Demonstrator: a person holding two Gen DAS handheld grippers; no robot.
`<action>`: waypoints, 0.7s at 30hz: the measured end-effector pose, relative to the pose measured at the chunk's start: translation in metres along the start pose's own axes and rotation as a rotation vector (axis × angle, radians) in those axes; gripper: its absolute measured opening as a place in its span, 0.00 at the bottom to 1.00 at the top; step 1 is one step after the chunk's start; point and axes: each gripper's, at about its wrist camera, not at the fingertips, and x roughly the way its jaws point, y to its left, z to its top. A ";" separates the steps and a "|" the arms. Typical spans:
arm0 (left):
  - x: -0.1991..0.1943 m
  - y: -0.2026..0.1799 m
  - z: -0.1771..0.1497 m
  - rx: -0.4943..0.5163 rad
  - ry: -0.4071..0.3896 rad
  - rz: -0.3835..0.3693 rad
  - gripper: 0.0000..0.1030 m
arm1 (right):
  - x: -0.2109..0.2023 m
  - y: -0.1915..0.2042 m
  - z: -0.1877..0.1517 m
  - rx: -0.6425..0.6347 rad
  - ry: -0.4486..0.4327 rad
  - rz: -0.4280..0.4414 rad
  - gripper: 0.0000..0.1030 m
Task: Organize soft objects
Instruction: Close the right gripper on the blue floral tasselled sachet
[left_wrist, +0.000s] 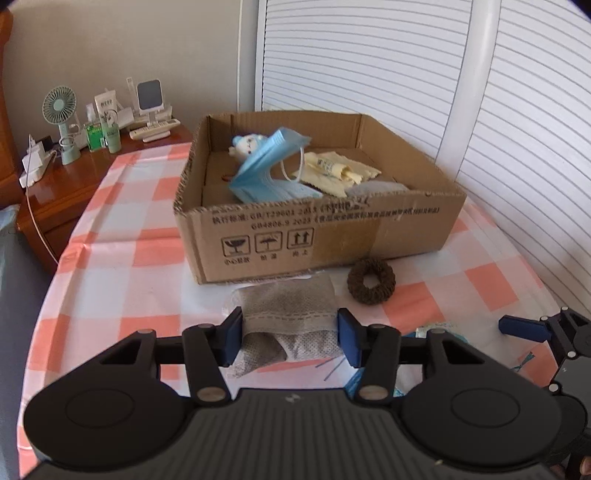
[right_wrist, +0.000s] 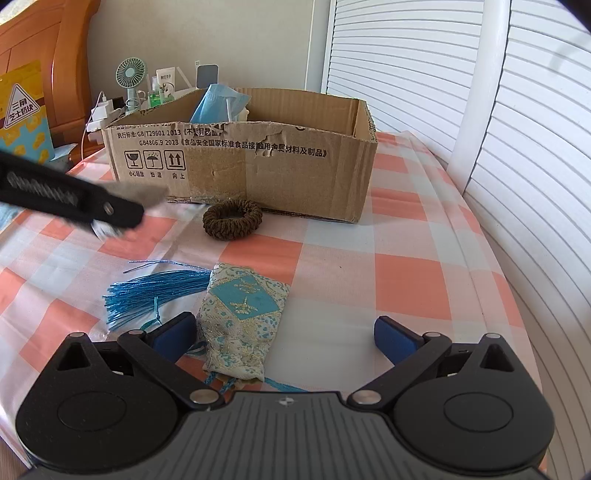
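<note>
Pink-and-white checked cloth is covering the counter I am working over, with white slatted shutters running behind it and a wooden side table sitting off to the left, crowded with a small green fan, bottles and a charger.

I am holding my left gripper low over a grey pouch; its blue pads are sitting right at the pouch's two sides at a middling width, seemingly pressing on it, though I cannot be sure how firmly. The pouch is lying just in front of the cardboard box, near its front wall. A brown hair scrunchie is lying just right of the pouch, also close against the box front.

Inside the box, a blue face mask is standing up crumpled, a small plush toy is peeking out behind it, and a yellow cloth is lying to the right.

I am keeping my right gripper spread wide and gripping nothing. A turquoise embroidered pouch is lying between its pads, nearer the left one, with its blue tassel fanning out leftwards across the cloth. Between this pouch and the box, the scrunchie is sitting in the way, and my left gripper's arm is crossing the left edge of that view.
</note>
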 end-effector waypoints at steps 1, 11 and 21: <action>-0.005 0.004 0.002 0.005 -0.010 0.004 0.50 | 0.000 0.000 0.000 0.000 0.000 0.000 1.00; -0.008 0.021 -0.028 0.084 0.094 -0.044 0.52 | -0.001 0.001 0.000 -0.003 0.002 -0.001 1.00; -0.014 0.023 -0.051 0.110 0.068 -0.038 0.73 | -0.015 0.010 -0.010 -0.073 -0.007 0.064 1.00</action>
